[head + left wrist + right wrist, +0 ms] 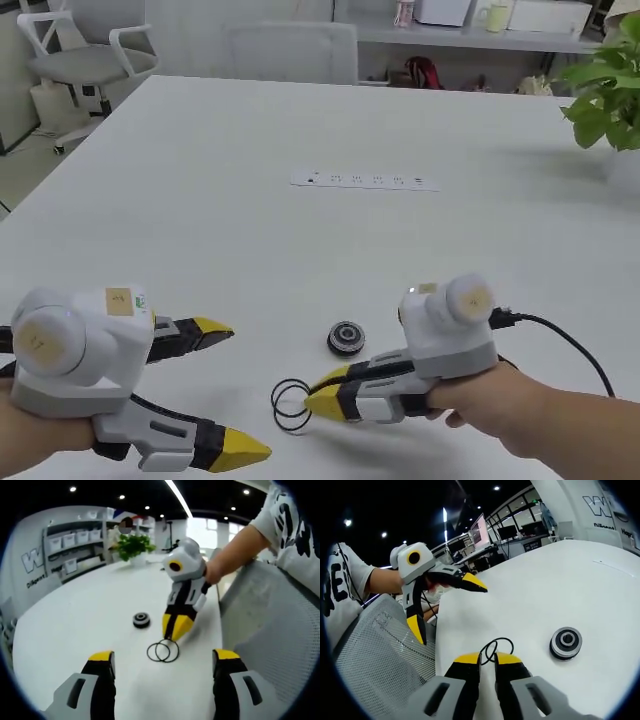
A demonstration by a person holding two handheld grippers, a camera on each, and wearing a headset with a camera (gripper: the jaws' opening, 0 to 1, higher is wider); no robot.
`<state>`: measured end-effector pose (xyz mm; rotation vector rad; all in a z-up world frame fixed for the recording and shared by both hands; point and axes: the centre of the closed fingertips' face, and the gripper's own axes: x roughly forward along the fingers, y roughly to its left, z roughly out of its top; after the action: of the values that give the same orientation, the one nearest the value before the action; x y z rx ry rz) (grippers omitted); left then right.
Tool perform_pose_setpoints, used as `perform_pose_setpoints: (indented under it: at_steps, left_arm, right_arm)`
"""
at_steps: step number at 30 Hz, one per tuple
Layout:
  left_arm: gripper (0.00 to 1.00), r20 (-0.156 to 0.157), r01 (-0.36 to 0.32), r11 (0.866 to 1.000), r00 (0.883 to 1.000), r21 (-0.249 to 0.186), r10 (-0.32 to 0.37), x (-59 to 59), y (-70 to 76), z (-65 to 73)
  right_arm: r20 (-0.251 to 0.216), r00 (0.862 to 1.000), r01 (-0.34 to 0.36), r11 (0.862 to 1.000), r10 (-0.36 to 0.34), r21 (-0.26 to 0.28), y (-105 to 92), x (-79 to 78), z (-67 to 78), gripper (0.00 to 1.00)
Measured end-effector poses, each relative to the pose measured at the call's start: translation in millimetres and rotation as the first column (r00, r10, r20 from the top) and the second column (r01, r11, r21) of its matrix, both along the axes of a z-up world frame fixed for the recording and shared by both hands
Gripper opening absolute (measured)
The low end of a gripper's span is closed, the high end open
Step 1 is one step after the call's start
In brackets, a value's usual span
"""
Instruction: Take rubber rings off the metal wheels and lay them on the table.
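the right gripper (320, 396) sits low over the white table (300, 240). its yellow-tipped jaws are pressed together on the near edge of two thin black rubber rings (290, 405). the rings lie flat and overlapping on the tabletop, close to the person. a metal wheel (346, 338) lies flat near the rings, apart from them and from both grippers. the left gripper (228, 388) is held off to the left, its jaws spread wide, short of the rings. a black cable (570, 345) trails from the right gripper over the person's wrist.

the left gripper view faces the right gripper head on. here the two loops of the rings (162, 651) read as separate circles, with the right gripper's yellow tips (178, 626) meeting them at their far edge. in the right gripper view a single loop (496, 646) curves out from between the closed tips, and the jaws hide the rest. that view brings the wheel (566, 643) close enough to show a pale hub inside a dark outer band, which is too small to tell in the head view.

the head view takes in a white power strip (365, 181) farther up the table, a leafy plant (605, 95) at the far right and an office chair (90, 50) past the far left corner. the left gripper view adds wall shelves of white bins (75, 545) behind the plant. the right gripper view shows a mesh chair back (380, 650) at the table edge and monitors (485, 530) on desks beyond.
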<state>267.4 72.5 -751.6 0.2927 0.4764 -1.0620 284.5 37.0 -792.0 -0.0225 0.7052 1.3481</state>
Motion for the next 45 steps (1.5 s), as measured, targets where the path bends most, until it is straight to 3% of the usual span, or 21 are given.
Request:
perform_pose_setpoints:
  at_steps: [11, 18, 28, 33, 45]
  left_arm:
    - [0.81, -0.001, 0.002, 1.0, 1.0, -0.001, -0.002, -0.1, -1.6, 0.6]
    - [0.81, -0.004, 0.004, 1.0, 1.0, 0.002, -0.004, -1.1, -1.2, 0.3]
    - [0.8, -0.003, 0.008, 1.0, 1.0, 0.006, -0.008, 0.2, -2.0, 1.4]
    - [0.8, -0.002, 0.009, 1.0, 1.0, 0.006, -0.009, 1.0, -2.8, 2.1]
    - [0.8, 0.011, 0.001, 1.0, 1.0, 0.006, -0.001, 8.0, -2.4, 7.6]
  right_arm:
    - [0.042, 0.999, -0.034, 0.999, 0.034, -0.009, 4.8, -5.4, 1.0, 0.21]
    - [0.113, 0.99, -0.085, 0.996, 0.089, -0.041, 9.1, -12.9, -0.5, 0.34]
    - [0.175, 0.977, -0.112, 0.992, 0.12, -0.059, 9.4, -13.2, -0.1, 0.45]
    - [0.195, 0.974, -0.106, 0.993, 0.115, -0.056, 7.4, -10.8, 2.1, 0.47]
    - [0.24, 0.97, -0.026, 0.999, 0.029, -0.018, -8.8, 10.9, 17.8, 0.51]
